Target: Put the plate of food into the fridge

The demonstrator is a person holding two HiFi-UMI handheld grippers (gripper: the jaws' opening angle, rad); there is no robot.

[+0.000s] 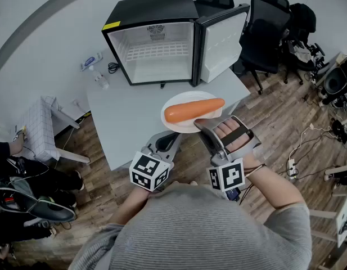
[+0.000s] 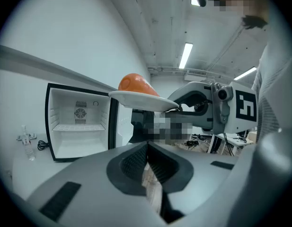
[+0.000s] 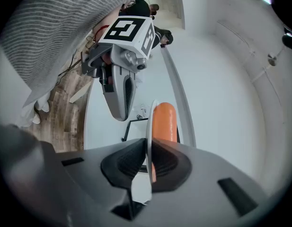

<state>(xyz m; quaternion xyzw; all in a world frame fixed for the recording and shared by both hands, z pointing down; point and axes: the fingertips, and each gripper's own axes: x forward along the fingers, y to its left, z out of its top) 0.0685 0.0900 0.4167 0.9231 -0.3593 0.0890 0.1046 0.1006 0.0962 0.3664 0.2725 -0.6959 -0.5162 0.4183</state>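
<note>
Plate in the air, fridge open, plate not yet inside.
The right tool is clamped on the near rim of the plate, which carries a carrot above the desk edge, well apart from the fridge. The left tool has its jaws together, empty. What is left, I think: carry the plate in and release it.
</note>
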